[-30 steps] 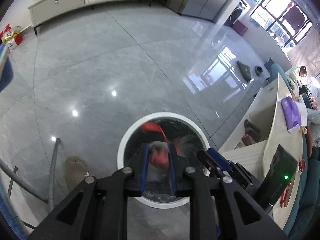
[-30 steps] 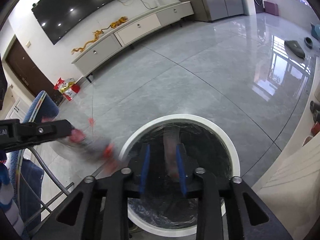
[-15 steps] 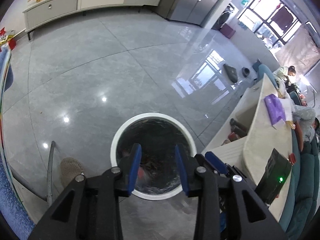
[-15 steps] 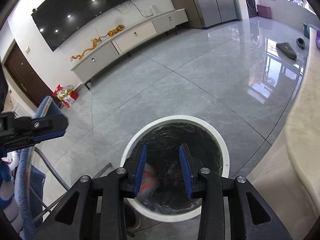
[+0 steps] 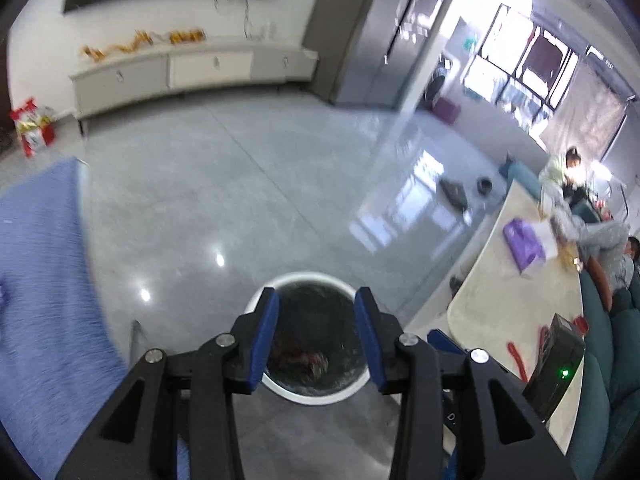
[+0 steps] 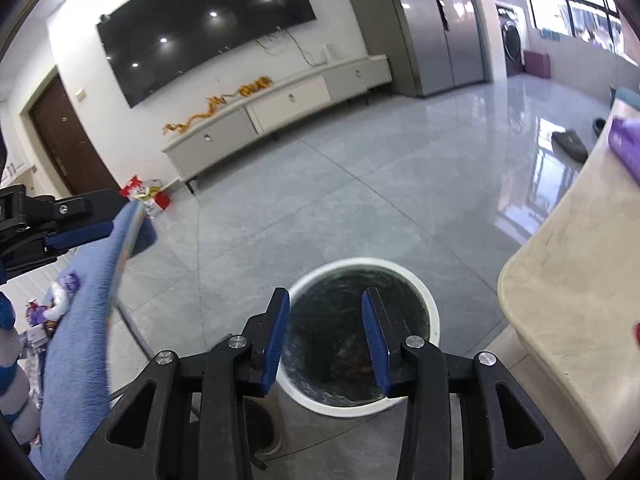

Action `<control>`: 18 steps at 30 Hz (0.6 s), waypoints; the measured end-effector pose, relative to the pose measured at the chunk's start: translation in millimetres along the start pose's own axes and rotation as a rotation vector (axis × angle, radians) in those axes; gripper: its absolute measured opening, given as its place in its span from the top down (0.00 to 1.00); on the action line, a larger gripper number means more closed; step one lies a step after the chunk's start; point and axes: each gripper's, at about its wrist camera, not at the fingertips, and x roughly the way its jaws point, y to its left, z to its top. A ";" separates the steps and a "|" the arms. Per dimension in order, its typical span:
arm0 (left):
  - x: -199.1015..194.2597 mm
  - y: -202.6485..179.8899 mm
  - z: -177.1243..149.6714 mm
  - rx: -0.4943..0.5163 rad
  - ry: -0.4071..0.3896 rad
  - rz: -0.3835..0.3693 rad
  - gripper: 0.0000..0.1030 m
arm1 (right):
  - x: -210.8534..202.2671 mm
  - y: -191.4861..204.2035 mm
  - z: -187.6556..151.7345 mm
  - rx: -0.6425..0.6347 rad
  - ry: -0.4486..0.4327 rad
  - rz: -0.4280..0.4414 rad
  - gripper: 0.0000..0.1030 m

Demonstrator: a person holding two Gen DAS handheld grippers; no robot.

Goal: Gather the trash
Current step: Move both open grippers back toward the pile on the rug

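A round white trash bin (image 5: 308, 394) with a black liner stands on the grey floor; it also shows in the right wrist view (image 6: 404, 276). Red trash (image 5: 308, 358) lies at its bottom, seen also in the right wrist view (image 6: 352, 362). My left gripper (image 5: 316, 308) is open and empty, held high above the bin. My right gripper (image 6: 325, 308) is open and empty above the bin too. The left gripper also shows at the left edge of the right wrist view (image 6: 72, 224).
A blue fabric-covered surface (image 5: 36, 280) is at the left, with small items (image 6: 60, 300) on it. A beige table (image 6: 576, 280) is at the right, carrying a purple pack (image 5: 524, 240) and a black box (image 5: 556, 356). A TV cabinet (image 6: 280, 108) lines the far wall.
Both grippers let go of trash into the bin a second ago, opened, and have since risen and tilted up, so the bin looks smaller and more of the room shows.
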 end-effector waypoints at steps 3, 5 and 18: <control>-41.9 9.9 -8.3 0.001 -0.062 0.023 0.60 | -23.5 16.9 4.5 -0.038 -0.037 0.028 0.59; -62.6 17.2 -14.6 0.019 -0.073 0.055 0.52 | -36.3 29.5 7.1 -0.060 -0.058 0.050 0.59; -216.1 150.7 -107.2 -0.148 -0.166 0.327 0.36 | -87.0 123.7 15.0 -0.211 -0.128 0.216 0.58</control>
